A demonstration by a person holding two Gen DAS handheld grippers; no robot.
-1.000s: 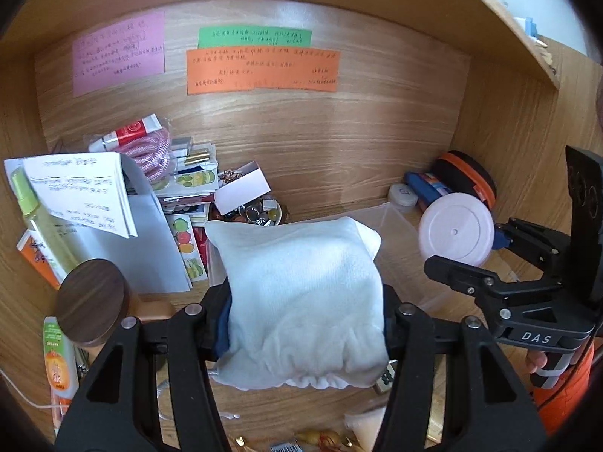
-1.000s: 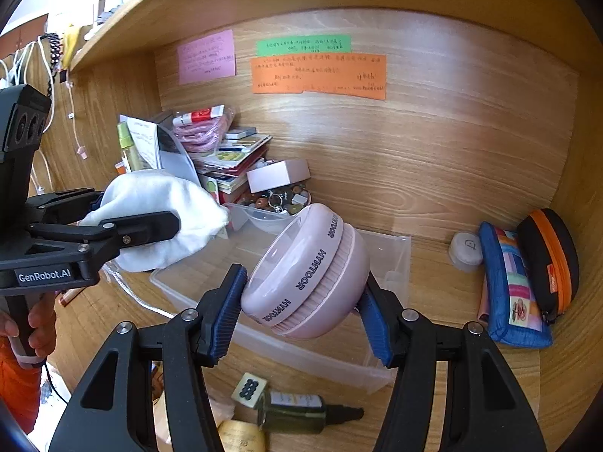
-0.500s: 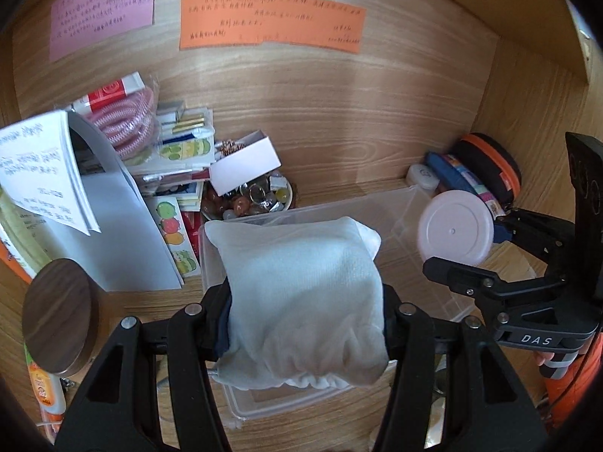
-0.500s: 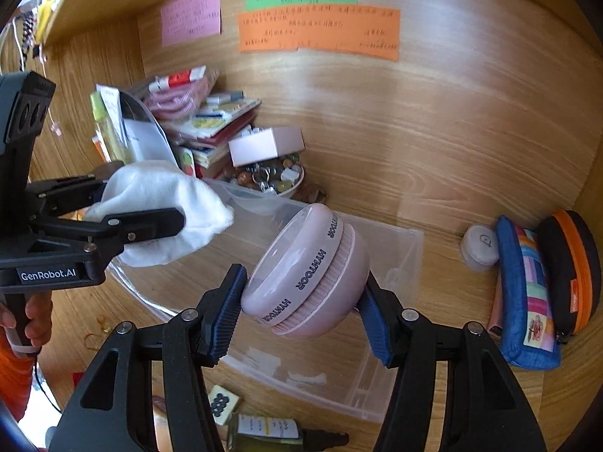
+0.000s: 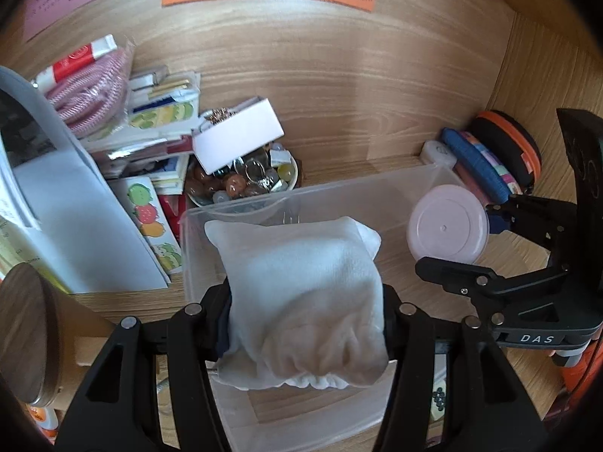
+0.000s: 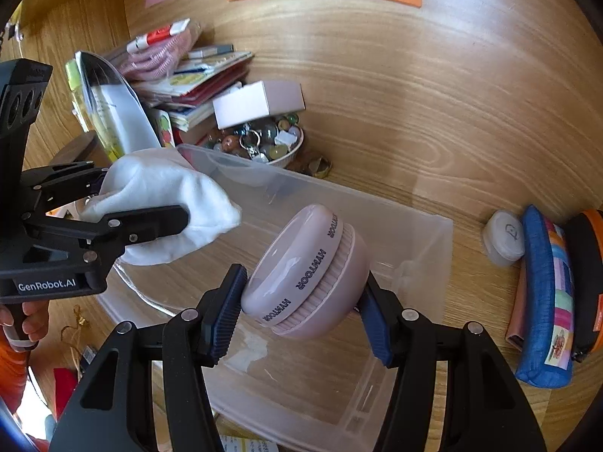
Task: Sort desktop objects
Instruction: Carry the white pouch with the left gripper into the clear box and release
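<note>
At 9 o'clock in the right wrist view, the left claw [image 6: 158,203] is clamped on a bunched white cloth [image 6: 166,203], held above the left end of a clear plastic bin [image 6: 426,256] that sits on the wooden table [image 6: 433,143]. A hand [image 6: 26,324] grips that claw's handle at 8 o'clock. Behind the bin, at 11 o'clock, lies a stack of booklets [image 6: 196,86], and beside it a white bowl of beads and trinkets [image 6: 264,143] with a small white box [image 6: 260,103] resting on top. At the centre, the right claw [image 6: 301,297] pinches a round pink case [image 6: 309,275], printed with lettering, tilted over the bin's middle. At 3 o'clock, a small white round container [image 6: 503,237] lies just beside a blue patchwork pouch [image 6: 546,297], with a black and orange case [image 6: 588,275] beyond it.
</note>
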